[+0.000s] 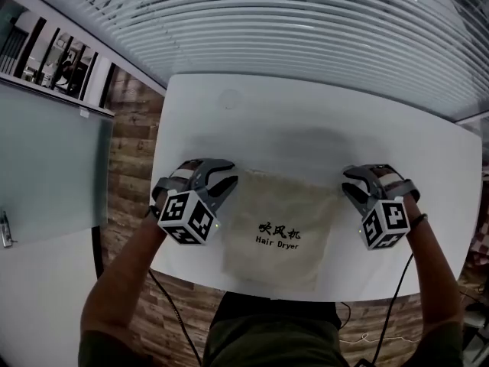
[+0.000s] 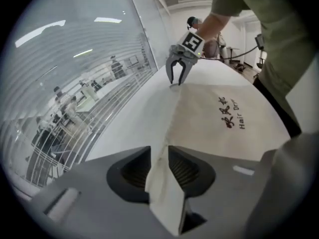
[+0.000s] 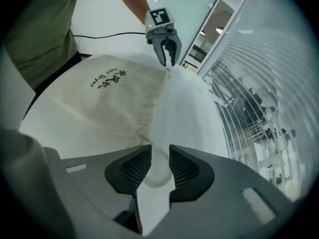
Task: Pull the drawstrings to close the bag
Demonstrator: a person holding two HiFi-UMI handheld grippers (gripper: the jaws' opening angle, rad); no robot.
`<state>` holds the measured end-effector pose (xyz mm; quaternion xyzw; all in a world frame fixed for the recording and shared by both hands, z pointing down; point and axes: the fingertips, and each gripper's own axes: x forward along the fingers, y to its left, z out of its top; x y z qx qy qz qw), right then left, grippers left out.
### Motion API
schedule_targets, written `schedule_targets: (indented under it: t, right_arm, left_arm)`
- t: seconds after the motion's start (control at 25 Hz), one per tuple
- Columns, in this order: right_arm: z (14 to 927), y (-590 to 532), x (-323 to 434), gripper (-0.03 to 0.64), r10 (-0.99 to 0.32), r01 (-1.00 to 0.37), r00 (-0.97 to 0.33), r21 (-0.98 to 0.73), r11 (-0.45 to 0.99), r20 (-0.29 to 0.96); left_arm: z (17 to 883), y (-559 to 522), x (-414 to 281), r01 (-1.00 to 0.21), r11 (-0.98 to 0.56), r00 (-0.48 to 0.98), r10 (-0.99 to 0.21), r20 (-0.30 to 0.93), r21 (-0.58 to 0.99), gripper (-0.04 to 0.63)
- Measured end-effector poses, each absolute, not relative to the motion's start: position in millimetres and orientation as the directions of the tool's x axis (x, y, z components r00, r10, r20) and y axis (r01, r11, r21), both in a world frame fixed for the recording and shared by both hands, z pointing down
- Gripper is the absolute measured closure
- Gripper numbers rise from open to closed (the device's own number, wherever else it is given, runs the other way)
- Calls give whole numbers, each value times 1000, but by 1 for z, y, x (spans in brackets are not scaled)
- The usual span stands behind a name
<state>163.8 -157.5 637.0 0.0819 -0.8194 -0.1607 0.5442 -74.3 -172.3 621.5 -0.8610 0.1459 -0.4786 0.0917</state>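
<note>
A cream drawstring bag [image 1: 279, 220] printed "Hair Dryer" lies flat on the white table [image 1: 306, 121], near its front edge. My left gripper [image 1: 227, 176] is at the bag's far left corner. In the left gripper view a raised fold of that corner [image 2: 162, 183] runs between the jaws of the left gripper [image 2: 159, 158], and the pads press on it. My right gripper [image 1: 349, 182] is at the bag's far right corner. In the right gripper view the right gripper [image 3: 160, 158] stands open, and a thin drawstring loop [image 3: 143, 138] lies slack on the table between its jaws.
Window blinds [image 1: 306, 21] run beyond the table's far edge. A glass partition [image 1: 46, 159] stands at the left over wooden flooring [image 1: 130, 151]. The person's body [image 1: 275, 327] is against the front edge, and cables [image 1: 393, 312] hang below.
</note>
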Motion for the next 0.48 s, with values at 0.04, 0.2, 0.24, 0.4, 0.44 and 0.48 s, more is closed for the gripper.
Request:
schedule_targets:
  t: [0.04, 0.2, 0.24, 0.4, 0.44, 0.48]
  right_arm:
    - [641, -156, 161, 522, -294, 70, -387, 346, 936, 874]
    - [655, -146, 154, 505, -243, 168, -372, 322, 932, 896]
    - [655, -146, 153, 505, -231, 187, -369, 315, 930, 900]
    - [650, -146, 151, 503, -159, 271, -351, 263, 926, 923]
    - [649, -144, 151, 503, -140, 301, -338, 248, 921, 931]
    - [649, -142, 151, 504, -123, 329, -324, 234, 915, 938]
  left_arm:
    - [626, -173, -74, -127, -944, 494, -328, 805, -306, 520]
    - [641, -175, -69, 3, -946, 481, -282, 830, -323, 517]
    - [644, -175, -67, 38, -947, 477, -264, 838, -319, 517]
    - [650, -175, -58, 163, -945, 448, -184, 875, -282, 517]
    - [651, -175, -56, 185, -943, 441, -171, 881, -276, 517]
    - [651, -175, -54, 202, -941, 435, -161, 886, -270, 517]
